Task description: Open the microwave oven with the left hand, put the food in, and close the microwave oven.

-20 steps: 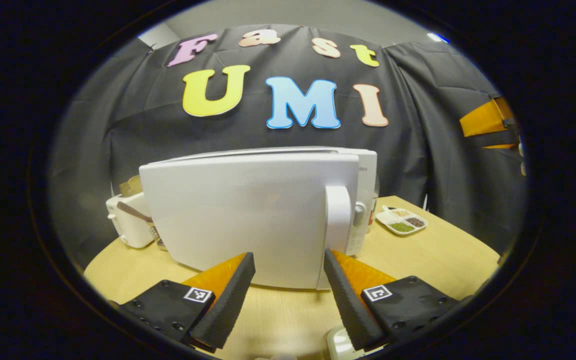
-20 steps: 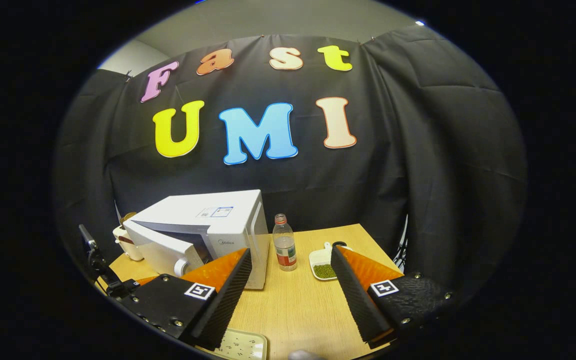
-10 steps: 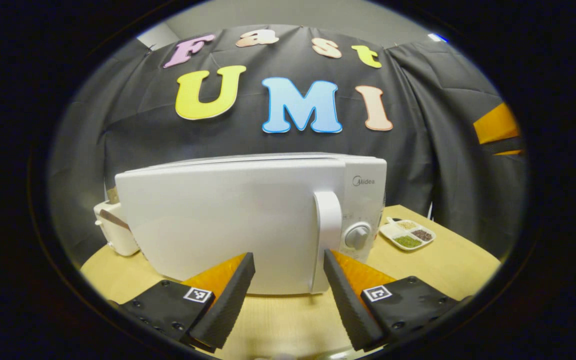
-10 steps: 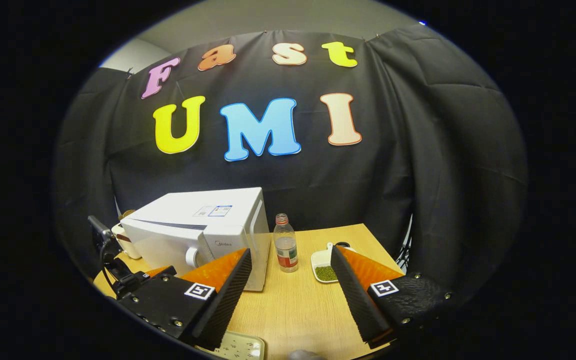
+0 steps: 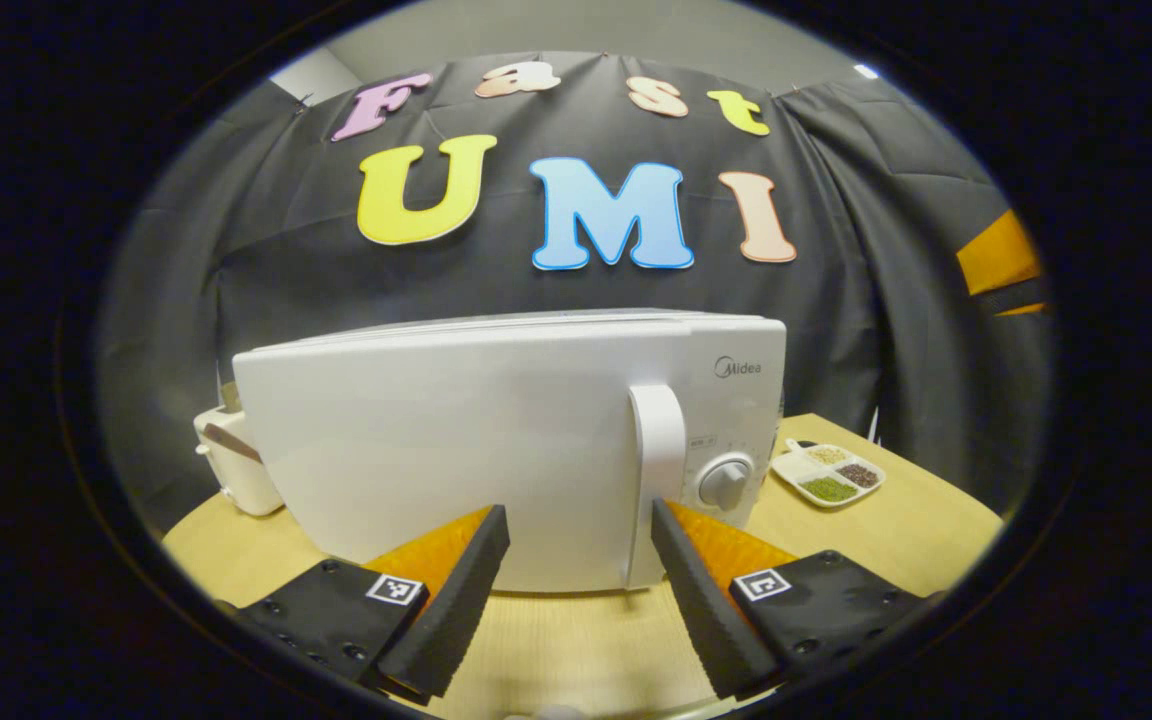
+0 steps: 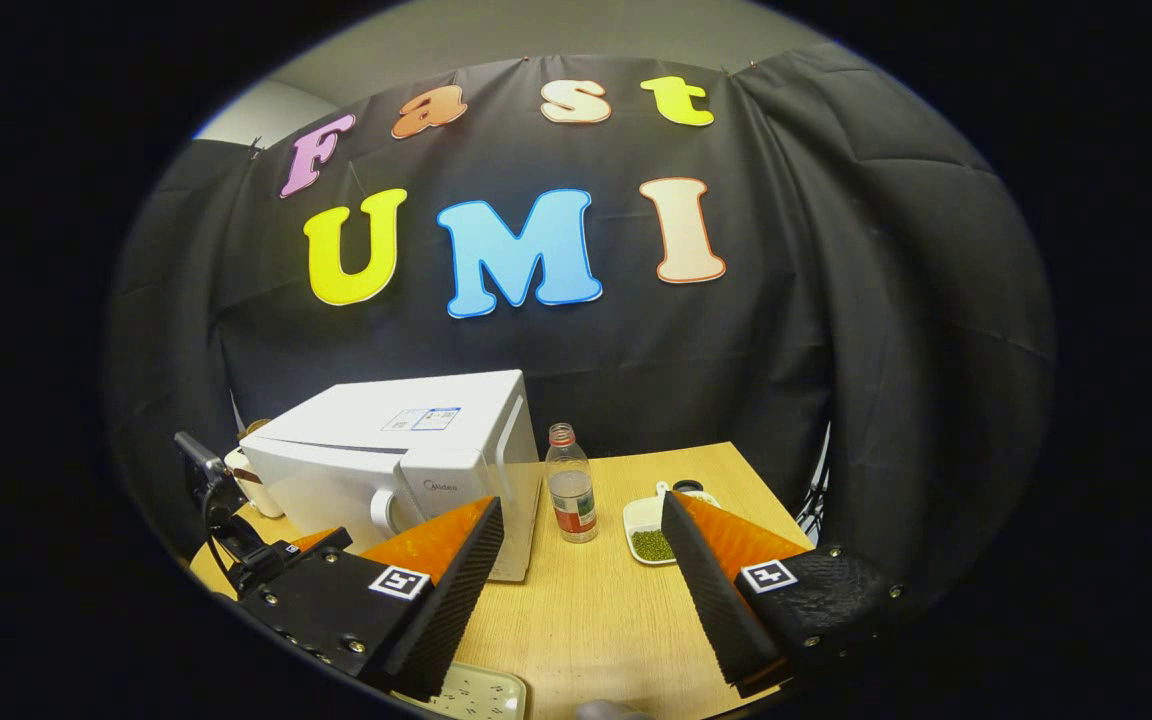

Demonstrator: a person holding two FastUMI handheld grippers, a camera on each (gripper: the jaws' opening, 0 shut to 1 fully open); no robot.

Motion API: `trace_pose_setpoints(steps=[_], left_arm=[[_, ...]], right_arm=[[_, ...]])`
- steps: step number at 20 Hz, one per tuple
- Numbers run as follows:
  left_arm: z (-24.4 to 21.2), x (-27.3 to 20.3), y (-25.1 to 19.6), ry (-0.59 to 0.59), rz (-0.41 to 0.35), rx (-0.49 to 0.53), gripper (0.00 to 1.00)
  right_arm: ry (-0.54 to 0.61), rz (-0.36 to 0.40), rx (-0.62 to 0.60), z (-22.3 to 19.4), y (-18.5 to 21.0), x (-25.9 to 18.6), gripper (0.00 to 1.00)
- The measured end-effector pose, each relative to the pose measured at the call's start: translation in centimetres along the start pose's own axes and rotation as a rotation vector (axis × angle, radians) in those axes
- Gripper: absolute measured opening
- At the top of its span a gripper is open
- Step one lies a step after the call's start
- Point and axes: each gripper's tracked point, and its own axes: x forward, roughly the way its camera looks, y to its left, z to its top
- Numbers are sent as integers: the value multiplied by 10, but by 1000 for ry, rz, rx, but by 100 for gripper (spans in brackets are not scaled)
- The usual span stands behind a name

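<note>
Fingers of your left gripper (image 5: 576, 590) sit nearest in the left gripper view, spread apart with bare wooden table (image 5: 576, 650) showing through the gap; they clamp on nothing; just past their tips stands the white microwave oven (image 5: 511, 440), its door flush with the body and the front facing you squarely; the upright door handle (image 5: 656, 480) rises just beyond the right-hand finger, and 1 round dial (image 5: 726, 482) sits beside it on the control panel; to the left of the oven a small white appliance (image 5: 231, 455) peeks out from behind its corner; to the right, farther back on the table, lies a white divided dish (image 5: 828, 475) holding small heaps of grains and green beans; black cloth hangs behind everything.

In the right gripper view, your right gripper (image 6: 581, 590) is likewise parted and empty, with a pale tray (image 6: 471, 693) on the table edge just below the left-hand finger; your left gripper (image 6: 266, 555) shows low at the left, just in front of the oven door; the microwave oven (image 6: 406, 450) stands beyond it with its door closed; just right of it stands 1 clear bottle (image 6: 572, 485) with a red cap; right of that lies the divided dish (image 6: 648, 530), partly hidden by a finger; whether food is inside the oven cannot be told.
</note>
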Motion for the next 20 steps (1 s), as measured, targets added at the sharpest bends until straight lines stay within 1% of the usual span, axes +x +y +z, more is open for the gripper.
trace_pose_setpoints(steps=[2,3,4,6,7,8,10,13,16,17,20], left_arm=[[1,2,-1,-5,4,-7,99],[1,1,-1,-11,5,-19,96],[2,3,-1,-19,8,-22,96],[3,11,6,-16,29,3,96],[5,8,-5,-11,14,-22,98],[4,10,-3,-19,42,-32,99],[-4,12,-3,11,44,3,95],[-2,8,-2,17,47,11,96],[5,-13,-3,28,26,27,96],[12,-23,-2,24,20,38,95],[45,-60,10,5,13,64,96]], right_arm=[[6,7,-3,-3,3,1,97],[9,12,-5,-4,4,2,97],[12,17,-8,-4,5,2,97],[18,26,-10,-6,8,1,97],[18,30,-11,-7,9,-1,97],[19,30,-16,-7,9,-1,98],[28,37,-19,-10,10,-3,97],[21,37,-13,-7,9,-9,97],[17,41,2,-1,10,-19,97],[11,44,3,3,11,-24,97],[-22,42,-23,22,14,-43,97]])
